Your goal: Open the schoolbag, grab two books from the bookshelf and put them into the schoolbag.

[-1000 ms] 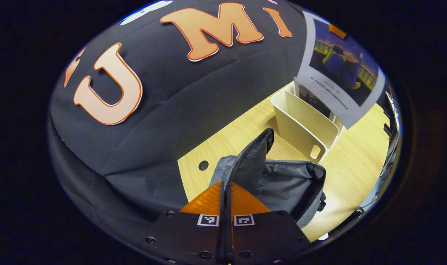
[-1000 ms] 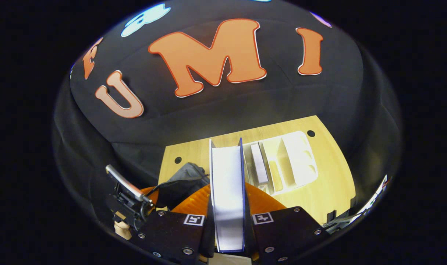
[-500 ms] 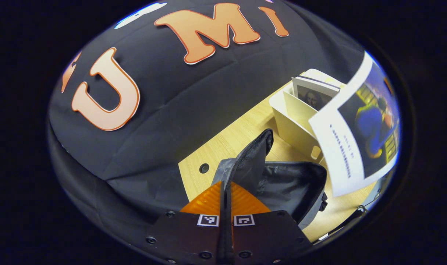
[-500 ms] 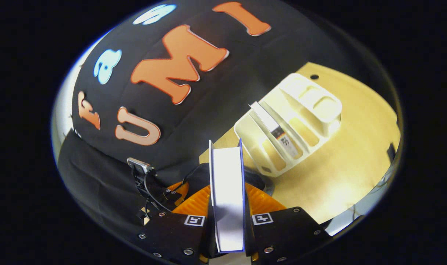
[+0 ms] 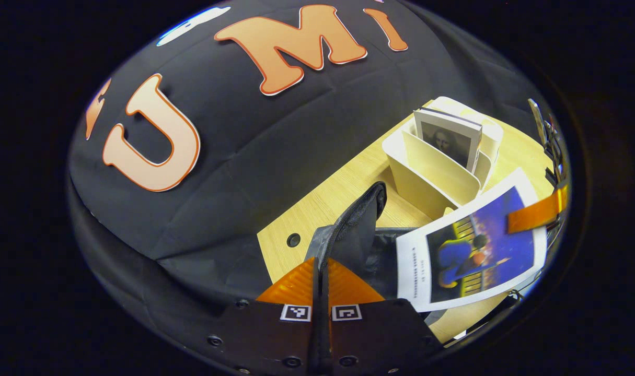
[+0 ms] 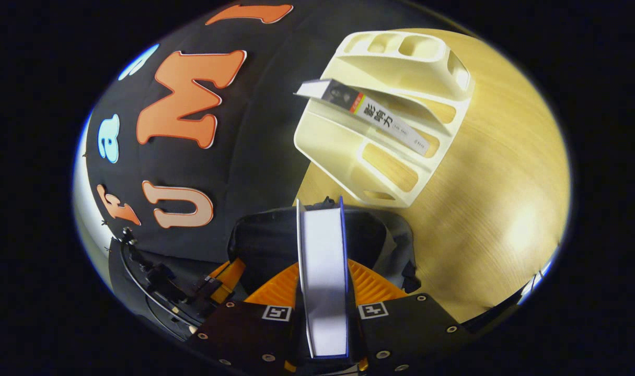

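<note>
Swung down from beside the cream plastic bookshelf (image 6: 395, 120), the blue-covered book (image 6: 323, 284), clamped by the right gripper (image 6: 323, 308), hangs over the grey schoolbag (image 5: 380, 250). Left gripper (image 5: 320, 287) pinches the schoolbag's flap (image 5: 356, 224); a slackened flap could block entry.
</note>
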Tool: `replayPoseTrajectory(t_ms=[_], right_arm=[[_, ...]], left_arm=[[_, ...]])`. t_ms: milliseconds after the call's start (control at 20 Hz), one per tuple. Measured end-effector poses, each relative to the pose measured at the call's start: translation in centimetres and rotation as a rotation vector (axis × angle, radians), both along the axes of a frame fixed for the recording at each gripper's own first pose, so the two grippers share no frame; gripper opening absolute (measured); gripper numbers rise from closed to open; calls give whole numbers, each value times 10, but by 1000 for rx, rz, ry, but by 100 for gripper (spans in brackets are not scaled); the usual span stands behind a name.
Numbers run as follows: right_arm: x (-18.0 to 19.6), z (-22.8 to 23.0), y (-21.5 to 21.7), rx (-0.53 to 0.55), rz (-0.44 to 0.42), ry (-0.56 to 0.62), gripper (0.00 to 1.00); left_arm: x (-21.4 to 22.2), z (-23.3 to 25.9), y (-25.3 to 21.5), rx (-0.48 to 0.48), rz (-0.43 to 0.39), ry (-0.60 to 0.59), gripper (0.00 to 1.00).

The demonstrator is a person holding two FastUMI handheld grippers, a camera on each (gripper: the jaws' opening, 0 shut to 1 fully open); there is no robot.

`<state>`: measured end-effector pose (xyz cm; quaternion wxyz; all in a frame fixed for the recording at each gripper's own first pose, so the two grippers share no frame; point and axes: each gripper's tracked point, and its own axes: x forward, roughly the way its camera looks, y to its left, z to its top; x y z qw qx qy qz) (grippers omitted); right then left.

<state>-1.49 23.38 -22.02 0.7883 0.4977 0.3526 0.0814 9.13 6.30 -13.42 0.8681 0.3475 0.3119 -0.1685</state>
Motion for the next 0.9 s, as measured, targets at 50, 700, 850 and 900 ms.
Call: replayPoseTrajectory(t_ms=[50,700,850,900], right_arm=[[7,-7,8,7,-3,3,32],[84,-50,83,56,-82,1,32],[100,-54,92,57,-117,-15,31],[103,-57,94,47,-121,-7,32]], left_arm=[[-1,1,0,5,-2,-1,1],[-7,10,-10,96,-51,-26,1],[-10,7,-13,77,-63,-23,0],[-11,6,-14,73,-64,-18,0]])
